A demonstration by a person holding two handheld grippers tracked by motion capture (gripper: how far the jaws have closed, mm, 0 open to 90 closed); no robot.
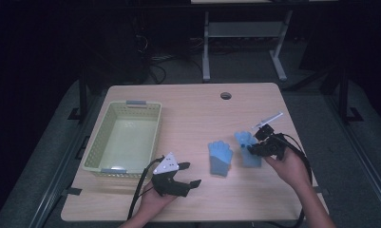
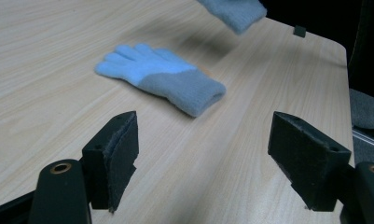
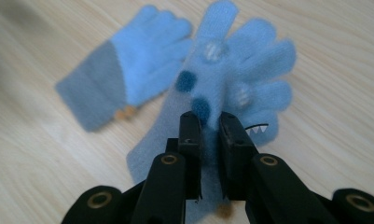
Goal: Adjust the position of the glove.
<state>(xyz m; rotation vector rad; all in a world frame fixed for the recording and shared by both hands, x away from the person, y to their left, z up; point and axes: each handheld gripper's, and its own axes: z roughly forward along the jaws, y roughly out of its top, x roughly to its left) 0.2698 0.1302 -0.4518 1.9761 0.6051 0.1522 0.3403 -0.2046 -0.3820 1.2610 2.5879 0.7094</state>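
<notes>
On the table [image 1: 197, 118], the right tool [image 3: 209, 122] pinches an unlabelled glove [image 3: 240, 79].

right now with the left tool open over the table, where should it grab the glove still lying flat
Best at the grey cuff of the flat glove, coming from above with the left tool. The cuff is the thick, bunched end and points toward that tool, so the pads can pinch both layers. The fingers lie flat and thin, harder to catch. The right tool already holds the other glove.

basket [image 1: 124, 137]: pale green, left on table [image 1: 197, 114] | table hole [image 1: 225, 95]: far edge | syringe [image 1: 268, 120]: right
</notes>
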